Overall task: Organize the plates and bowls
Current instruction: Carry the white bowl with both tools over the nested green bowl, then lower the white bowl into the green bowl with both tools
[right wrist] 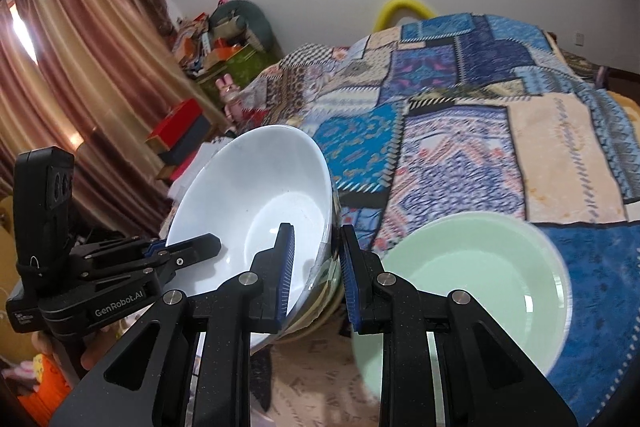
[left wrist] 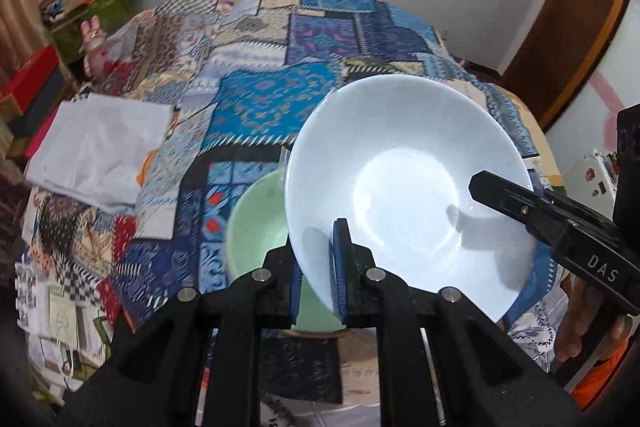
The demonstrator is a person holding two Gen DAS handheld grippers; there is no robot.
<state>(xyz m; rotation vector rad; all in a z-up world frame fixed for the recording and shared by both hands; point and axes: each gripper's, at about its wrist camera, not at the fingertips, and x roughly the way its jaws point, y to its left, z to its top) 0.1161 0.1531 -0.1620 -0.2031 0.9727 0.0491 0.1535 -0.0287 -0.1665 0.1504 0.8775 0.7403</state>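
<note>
Both grippers clamped on the white bowl [left wrist: 404, 187] rim, left gripper [left wrist: 320, 267] at 6 o'clock, right gripper [right wrist: 316, 267] at 3, bowl held tilted above the bed [left wrist: 256, 95], green bowl [right wrist: 472, 283] just beside, nothing looks stacked yet

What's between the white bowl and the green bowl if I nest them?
Nothing visible. The green bowl is empty. The white bowl hangs tilted close by, pinched at its rim by the left gripper and the right gripper.
</note>
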